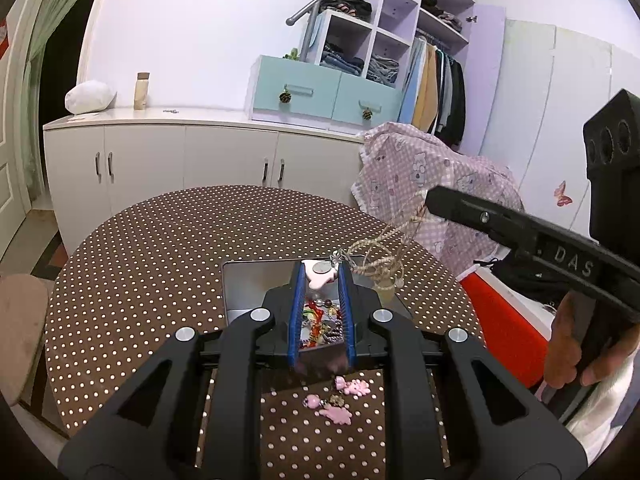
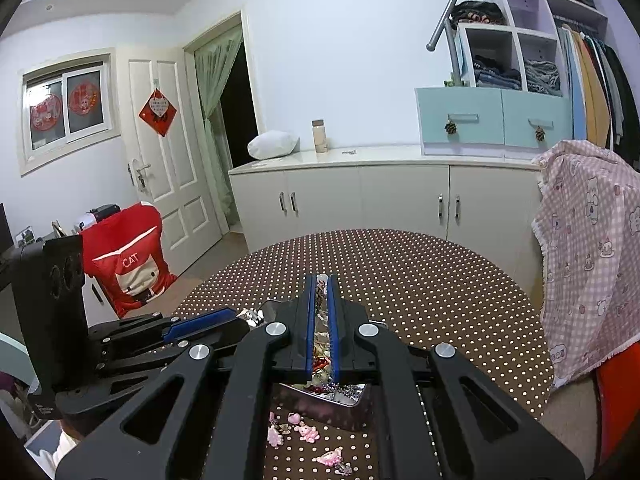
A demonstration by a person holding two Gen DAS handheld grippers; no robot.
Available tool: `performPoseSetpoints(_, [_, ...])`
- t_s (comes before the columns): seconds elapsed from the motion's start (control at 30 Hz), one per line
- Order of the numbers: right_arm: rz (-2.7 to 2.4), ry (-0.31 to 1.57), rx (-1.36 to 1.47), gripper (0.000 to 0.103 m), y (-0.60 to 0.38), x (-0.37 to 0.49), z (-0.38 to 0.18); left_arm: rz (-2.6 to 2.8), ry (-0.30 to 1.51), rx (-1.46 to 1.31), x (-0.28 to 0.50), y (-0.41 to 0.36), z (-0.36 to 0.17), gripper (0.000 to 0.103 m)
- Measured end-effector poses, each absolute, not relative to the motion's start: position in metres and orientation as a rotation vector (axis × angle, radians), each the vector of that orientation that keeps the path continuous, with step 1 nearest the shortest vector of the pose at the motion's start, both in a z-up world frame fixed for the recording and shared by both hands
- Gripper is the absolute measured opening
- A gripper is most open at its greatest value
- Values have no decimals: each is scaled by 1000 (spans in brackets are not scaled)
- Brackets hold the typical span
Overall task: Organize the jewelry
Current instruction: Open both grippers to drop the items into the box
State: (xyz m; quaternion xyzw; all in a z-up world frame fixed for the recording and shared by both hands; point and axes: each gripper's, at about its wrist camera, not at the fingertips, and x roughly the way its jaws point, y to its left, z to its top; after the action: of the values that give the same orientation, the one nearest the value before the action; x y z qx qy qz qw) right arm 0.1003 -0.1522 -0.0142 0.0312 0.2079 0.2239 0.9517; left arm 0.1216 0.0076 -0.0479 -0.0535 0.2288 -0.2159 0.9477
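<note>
While both claws are hovering over the polka-dot worktop (image 1: 140, 264), the left claw (image 1: 323, 270) is clamping a pink-and-white charm with a round silver disc (image 1: 320, 274) between its blue pads, jaws standing only narrowly apart around it. A thin pale chain (image 1: 380, 256) is running from that charm up and to the right to the tip of the right claw (image 1: 434, 200), which is coming in from the right edge of the left wrist view with a hand (image 1: 576, 344) wrapping its handle. In the right wrist view the right claw (image 2: 321, 280) is showing its blue pads pressed nearly together, pinching a thin bit of the chain at the tip; what exactly is sitting there is too small to tell. The chain is hanging slack in loops between the two claws, above the far right corner of the metal tin (image 1: 248, 280).

The tin is sitting open on the worktop under both claws, filled with a tangle of mixed beads and jewelry (image 1: 320, 320) in red, green and purple. Loose pink charms (image 1: 340, 404) are lying on the worktop just in front of the tin, near the camera, apart from it. In the right wrist view the left claw (image 2: 200, 324) is showing at the left, side on. A pink patterned cloth (image 2: 588, 256) is draping over something beside the worktop on the right.
</note>
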Motion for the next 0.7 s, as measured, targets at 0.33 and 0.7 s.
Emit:
performPoseSetpoints(0.33, [400,508,70,55,-157,111,-39,-387,491,-83,134,8,-60,66])
performPoseSetpoints(0.7, [380,532,74,61,-164,106,-45,-363,510,-101,128,20,-65,66])
